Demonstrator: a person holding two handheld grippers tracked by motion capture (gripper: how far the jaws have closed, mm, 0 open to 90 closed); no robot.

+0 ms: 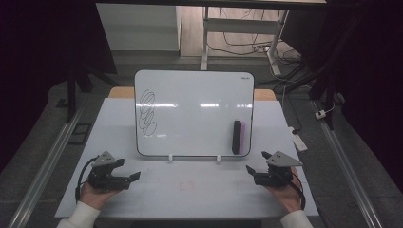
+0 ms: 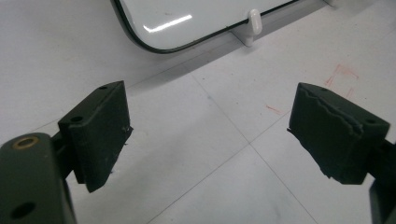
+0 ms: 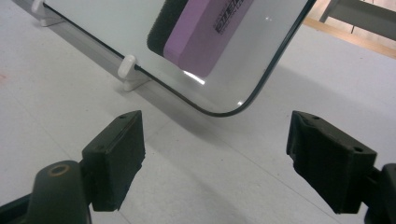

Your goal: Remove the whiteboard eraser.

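Observation:
A whiteboard (image 1: 195, 111) stands tilted on small white feet in the middle of the white table (image 1: 190, 190). Black scribbled loops (image 1: 147, 114) mark its left side. A purple eraser with a black felt edge (image 1: 237, 137) clings to its lower right corner, and appears again as the eraser (image 3: 201, 32) in the right gripper view. My left gripper (image 1: 135, 178) rests low at the front left, open, with bare table between the jaws (image 2: 210, 135). My right gripper (image 1: 252, 171) sits at the front right, open, pointing toward the board's lower right corner (image 3: 233, 105).
Faint red marks (image 1: 186, 185) show on the table between the two grippers. A white power strip (image 1: 298, 138) lies off the table's right edge. Metal rails run along both sides, and a desk frame with cables stands behind.

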